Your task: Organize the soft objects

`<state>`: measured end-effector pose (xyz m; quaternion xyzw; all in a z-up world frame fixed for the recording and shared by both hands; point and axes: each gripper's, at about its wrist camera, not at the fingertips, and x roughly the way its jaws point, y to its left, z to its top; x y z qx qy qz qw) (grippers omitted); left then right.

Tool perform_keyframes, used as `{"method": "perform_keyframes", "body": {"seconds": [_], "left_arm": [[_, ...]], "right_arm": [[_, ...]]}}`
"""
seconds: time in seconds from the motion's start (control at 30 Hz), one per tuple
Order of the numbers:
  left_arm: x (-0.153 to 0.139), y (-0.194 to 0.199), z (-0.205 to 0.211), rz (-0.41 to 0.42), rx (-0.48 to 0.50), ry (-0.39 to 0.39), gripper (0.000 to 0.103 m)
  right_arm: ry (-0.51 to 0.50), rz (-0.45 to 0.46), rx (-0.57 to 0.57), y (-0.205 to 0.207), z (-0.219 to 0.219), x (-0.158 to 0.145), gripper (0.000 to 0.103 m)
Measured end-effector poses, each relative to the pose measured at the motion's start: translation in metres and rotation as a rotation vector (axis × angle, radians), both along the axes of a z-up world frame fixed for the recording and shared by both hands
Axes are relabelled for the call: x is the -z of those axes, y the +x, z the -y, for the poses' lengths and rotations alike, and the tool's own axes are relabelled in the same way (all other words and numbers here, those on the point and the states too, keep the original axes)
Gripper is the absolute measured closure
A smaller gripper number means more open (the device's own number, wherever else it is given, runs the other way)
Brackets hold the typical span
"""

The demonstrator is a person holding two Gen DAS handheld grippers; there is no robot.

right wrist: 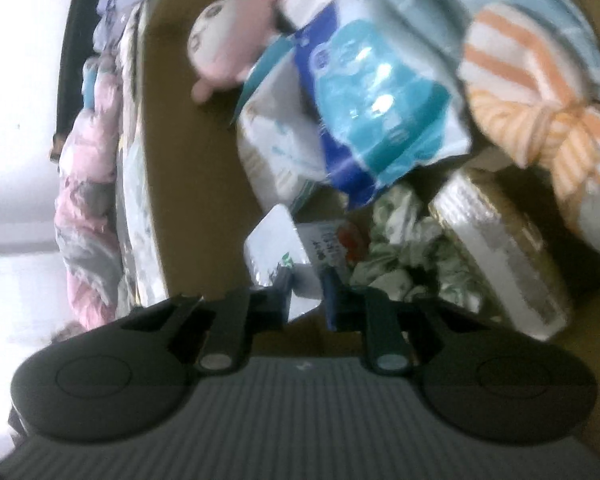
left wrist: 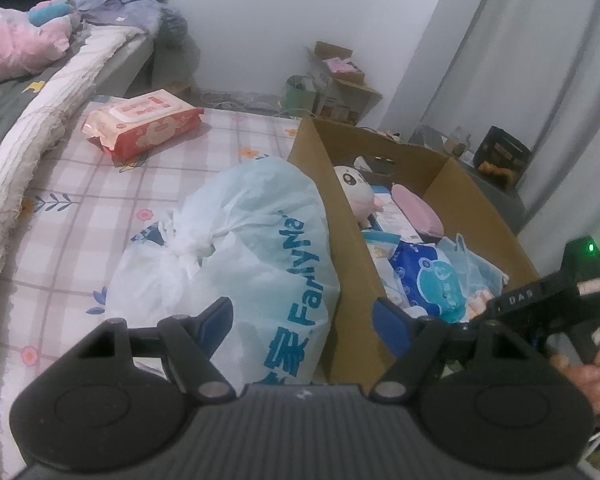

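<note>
My left gripper (left wrist: pixel 302 314) is matte black with a ribbed grey body, 2 round housings, silver pivot pins and blue finger pads (left wrist: pixel 388 320). At the right edge of that frame my right gripper (left wrist: pixel 556 304) shows a green light and white lettering.

The right hand-held gripper (right wrist: pixel 307 286) pinches a small white packet (right wrist: pixel 278 248) inside the cardboard box (right wrist: pixel 180 160), near a blue pack (right wrist: pixel 364 92) and plush doll (right wrist: pixel 228 36).

left wrist view looks down over bed and cardboard box (left wrist: pixel 340 216); right wrist view peers close into that box (right wrist: pixel 188 160).
</note>
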<state>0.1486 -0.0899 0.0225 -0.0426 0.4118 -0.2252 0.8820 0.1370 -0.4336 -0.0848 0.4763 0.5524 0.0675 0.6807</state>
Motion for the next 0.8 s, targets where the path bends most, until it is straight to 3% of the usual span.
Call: {"method": "perform_keyframes", "body": {"seconds": [0.23, 0.43, 0.8], "left_arm": [[0.002, -0.006, 0.001, 0.003, 0.025, 0.006, 0.025], [0.004, -0.015, -0.001, -0.001, 0.041, 0.023, 0.025], [0.007, -0.023, -0.005, -0.009, 0.057, 0.012, 0.024]], "right_arm": [[-0.135, 0.091, 0.035, 0.014, 0.010, -0.022, 0.085], [-0.094, 0.085, 0.016, 0.036, -0.003, -0.003, 0.083], [-0.021, 0.038, -0.023, 0.022, -0.020, -0.001, 0.081]]}}
